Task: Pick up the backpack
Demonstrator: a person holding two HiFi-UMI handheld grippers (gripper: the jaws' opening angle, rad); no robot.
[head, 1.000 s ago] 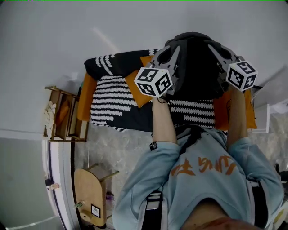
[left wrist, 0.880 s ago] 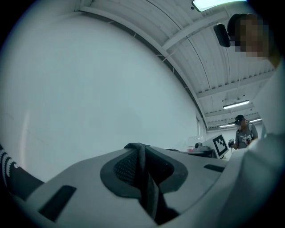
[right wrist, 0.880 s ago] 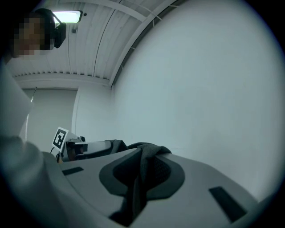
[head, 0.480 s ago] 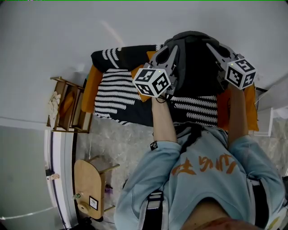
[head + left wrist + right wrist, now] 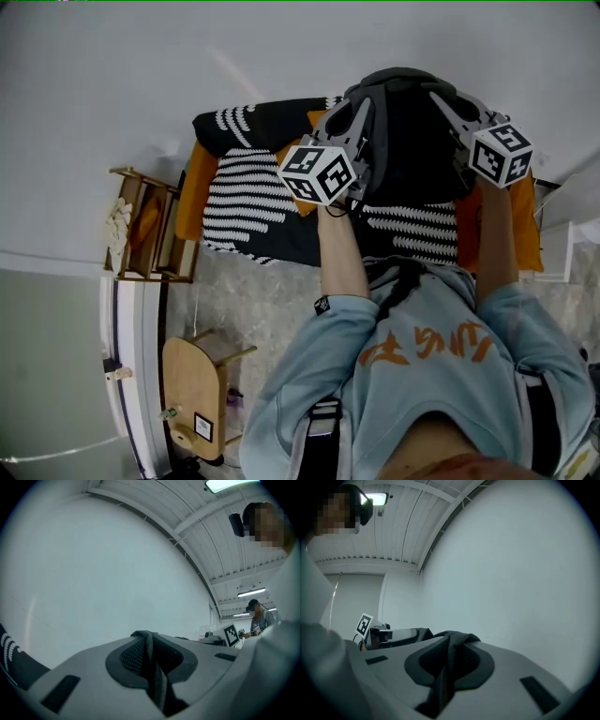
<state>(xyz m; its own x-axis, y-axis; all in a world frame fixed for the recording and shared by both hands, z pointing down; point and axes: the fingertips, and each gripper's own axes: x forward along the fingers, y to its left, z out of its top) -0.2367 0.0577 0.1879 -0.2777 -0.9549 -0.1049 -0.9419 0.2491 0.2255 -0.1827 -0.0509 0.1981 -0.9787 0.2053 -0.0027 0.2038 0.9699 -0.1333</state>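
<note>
Left gripper [image 5: 362,105]: jaws closed on a dark strap [image 5: 155,667] of the backpack [image 5: 412,141], which is pinched between the 2 pads. Right gripper [image 5: 446,99]: jaws closed on a fold of dark fabric [image 5: 457,641] at the backpack's right side. Both grippers point away from the person, roughly level. The backpack is far from the person, between the 2 grippers, over a black-and-white striped blanket [image 5: 239,192] laid on orange cushions [image 5: 192,187]. Whether it touches the blanket cannot be told. A wooden rack [image 5: 150,234] stands just left of the cushions. A round wooden stool [image 5: 192,394] is near the person, at the left.
</note>
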